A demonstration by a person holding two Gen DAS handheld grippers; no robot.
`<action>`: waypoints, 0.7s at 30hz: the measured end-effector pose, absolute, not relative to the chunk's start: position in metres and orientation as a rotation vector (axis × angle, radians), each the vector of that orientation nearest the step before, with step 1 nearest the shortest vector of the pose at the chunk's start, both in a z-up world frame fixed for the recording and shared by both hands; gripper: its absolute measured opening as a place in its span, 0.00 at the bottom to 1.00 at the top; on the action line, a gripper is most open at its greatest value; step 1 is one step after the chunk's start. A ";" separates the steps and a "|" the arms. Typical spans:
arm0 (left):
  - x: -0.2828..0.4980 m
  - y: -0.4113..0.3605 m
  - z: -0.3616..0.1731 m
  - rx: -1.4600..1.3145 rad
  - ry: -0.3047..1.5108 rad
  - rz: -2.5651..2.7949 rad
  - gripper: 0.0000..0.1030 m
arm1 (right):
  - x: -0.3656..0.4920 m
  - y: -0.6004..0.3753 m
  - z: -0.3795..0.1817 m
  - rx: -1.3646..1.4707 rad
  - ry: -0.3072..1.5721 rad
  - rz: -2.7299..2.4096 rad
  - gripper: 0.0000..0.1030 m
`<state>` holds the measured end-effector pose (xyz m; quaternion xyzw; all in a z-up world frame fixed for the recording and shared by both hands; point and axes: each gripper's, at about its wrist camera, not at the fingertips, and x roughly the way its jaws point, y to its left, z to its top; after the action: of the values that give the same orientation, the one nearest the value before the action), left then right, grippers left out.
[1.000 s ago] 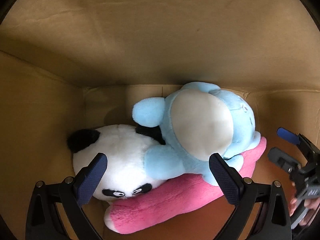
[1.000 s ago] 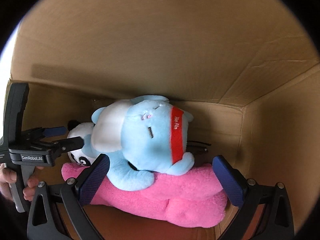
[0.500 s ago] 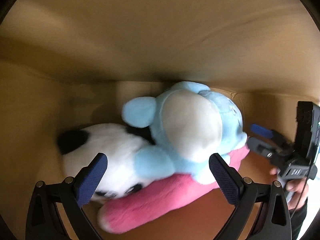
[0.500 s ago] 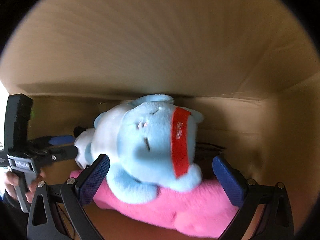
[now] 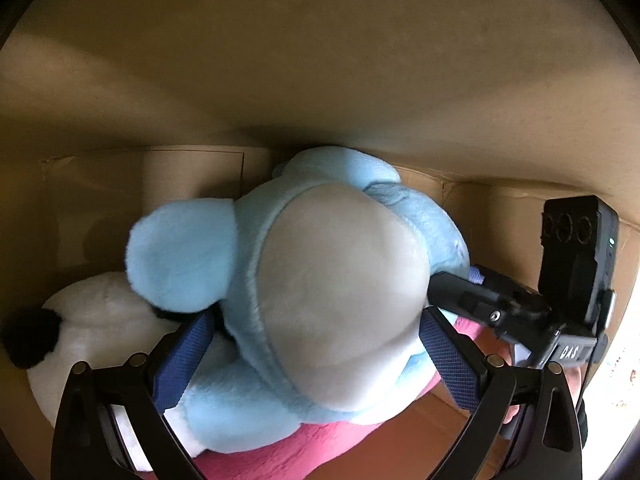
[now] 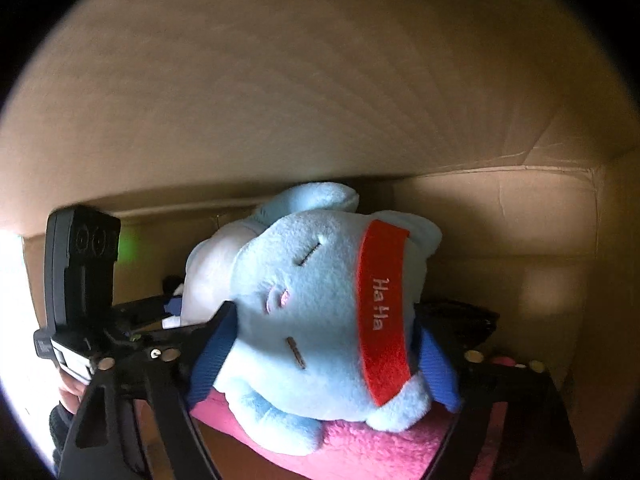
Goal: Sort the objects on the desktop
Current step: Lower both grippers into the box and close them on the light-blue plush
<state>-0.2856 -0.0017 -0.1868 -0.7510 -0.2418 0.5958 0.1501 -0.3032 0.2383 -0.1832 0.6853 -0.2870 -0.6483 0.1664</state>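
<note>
Inside the cardboard box (image 5: 320, 80) the blue plush (image 5: 320, 288) lies on a pink plush (image 6: 360, 444) beside a panda plush (image 5: 100, 320), seen clearly only by the left camera, with both the left gripper (image 5: 316, 360) and right gripper (image 6: 324, 360) fingers, just closing, pressing its sides.

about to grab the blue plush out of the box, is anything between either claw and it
Nothing visible is. The left claw straddles the blue plush's pale belly and the right claw straddles its head, both having just been closing. It lies on top of the pink plush and the panda, so nothing covers it.
</note>
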 end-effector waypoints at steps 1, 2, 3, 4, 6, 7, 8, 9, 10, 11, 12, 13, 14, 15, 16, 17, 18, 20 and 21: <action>-0.285 0.000 -0.185 -2.154 -0.698 1.712 0.90 | -0.303 0.237 -0.181 1.948 -0.799 -1.852 0.72; -0.284 0.001 -0.184 -2.151 -0.701 1.713 0.85 | -0.303 0.236 -0.178 1.945 -0.783 -1.858 0.69; -0.283 0.003 -0.182 -2.148 -0.700 1.715 0.80 | -0.303 0.236 -0.176 1.941 -0.770 -1.864 0.67; -0.281 0.004 -0.179 -2.143 -0.692 1.721 0.78 | -0.302 0.235 -0.173 1.937 -0.759 -1.869 0.66; -0.278 0.008 -0.173 -2.141 -0.672 1.738 0.75 | -0.301 0.232 -0.167 1.927 -0.732 -1.880 0.61; -0.276 0.010 -0.169 -2.139 -0.663 1.748 0.74 | -0.301 0.231 -0.163 1.921 -0.717 -1.887 0.60; -0.274 0.011 -0.165 -2.134 -0.658 1.754 0.73 | -0.300 0.230 -0.158 1.912 -0.701 -1.895 0.58; -0.272 0.012 -0.161 -2.128 -0.656 1.761 0.72 | -0.300 0.230 -0.151 1.898 -0.687 -1.906 0.57; -0.270 0.013 -0.155 -2.119 -0.658 1.770 0.72 | -0.299 0.231 -0.143 1.882 -0.678 -1.915 0.56; -0.268 0.013 -0.150 -2.109 -0.661 1.778 0.72 | -0.298 0.231 -0.136 1.867 -0.672 -1.922 0.55; -0.266 0.014 -0.144 -2.098 -0.661 1.787 0.72 | -0.297 0.231 -0.128 1.850 -0.667 -1.928 0.55; -0.264 0.014 -0.136 -2.083 -0.657 1.798 0.72 | -0.296 0.231 -0.119 1.834 -0.664 -1.933 0.55; -0.262 0.015 -0.126 -2.068 -0.650 1.810 0.72 | -0.295 0.231 -0.110 1.820 -0.660 -1.939 0.55; -0.259 0.016 -0.116 -2.056 -0.640 1.822 0.72 | -0.293 0.231 -0.099 1.804 -0.652 -1.946 0.55; -0.255 0.017 -0.107 -2.042 -0.630 1.837 0.72 | -0.290 0.230 -0.088 1.785 -0.641 -1.958 0.55; -0.250 0.018 -0.094 -2.019 -0.621 1.857 0.72 | -0.287 0.229 -0.076 1.765 -0.628 -1.974 0.55; -0.246 0.019 -0.083 -1.999 -0.619 1.871 0.72 | -0.282 0.229 -0.060 1.733 -0.610 -2.000 0.55; -0.233 0.020 -0.054 -1.939 -0.614 1.912 0.72 | -0.269 0.227 -0.025 1.659 -0.578 -2.058 0.55; -0.226 0.020 -0.038 -1.904 -0.611 1.935 0.72 | -0.261 0.227 -0.008 1.619 -0.564 -2.086 0.54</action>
<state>-0.2262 0.0203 -0.0384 -0.6734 -0.2160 0.6842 0.1784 -0.2609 0.2268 -0.0077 0.5849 -0.2040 -0.7538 0.2190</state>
